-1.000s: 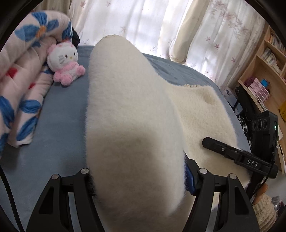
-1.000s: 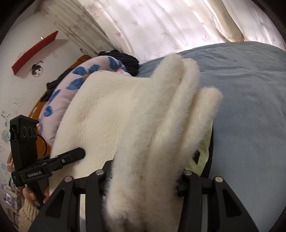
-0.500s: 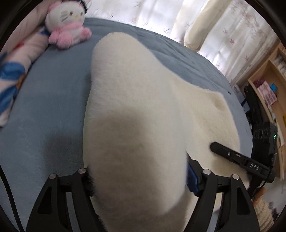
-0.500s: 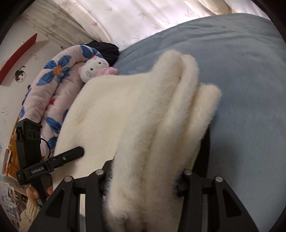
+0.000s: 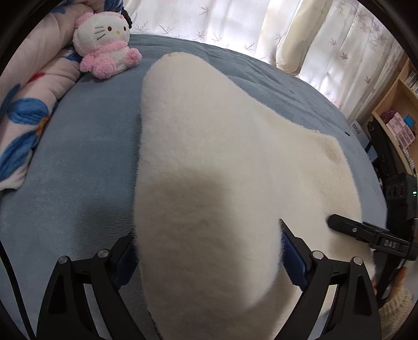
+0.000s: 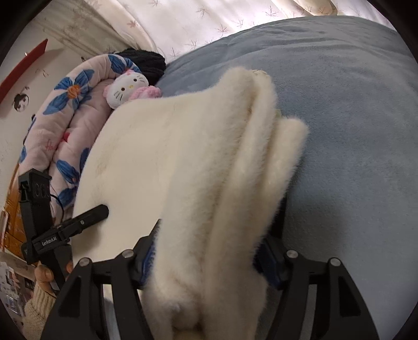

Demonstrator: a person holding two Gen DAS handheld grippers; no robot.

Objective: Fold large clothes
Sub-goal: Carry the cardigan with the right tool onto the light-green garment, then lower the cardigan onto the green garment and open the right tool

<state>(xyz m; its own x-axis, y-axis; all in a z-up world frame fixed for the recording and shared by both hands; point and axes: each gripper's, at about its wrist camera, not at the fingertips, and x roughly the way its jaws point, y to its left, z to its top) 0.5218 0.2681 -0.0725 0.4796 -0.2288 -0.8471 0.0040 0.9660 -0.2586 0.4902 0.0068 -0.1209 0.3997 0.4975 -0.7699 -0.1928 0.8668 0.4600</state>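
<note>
A thick cream fleece garment (image 5: 209,157) lies folded on the blue bed cover (image 5: 78,162). Its near fold runs between the fingers of my left gripper (image 5: 206,245). Those jaws are opening, the blue pads show on both sides, and the fleece only brushes them. In the right wrist view the stacked fleece edges (image 6: 235,170) pass between the fingers of my right gripper (image 6: 214,235). These jaws are opening too, with the pile loose between the pads. Each gripper also shows low down at the garment's near edge in the other's view.
A pink and white plush cat (image 5: 104,44) sits against a rolled flowered quilt (image 5: 23,123) at the bed's far left. Curtains (image 5: 235,21) hang behind the bed. A wooden shelf (image 5: 399,104) stands at the right. A person's knit sleeve (image 6: 39,300) shows low down.
Both grippers have come down toward the bed with the fleece, so it now rests on the cover. Both pairs of jaws stand wider, with more of the blue pads showing.
</note>
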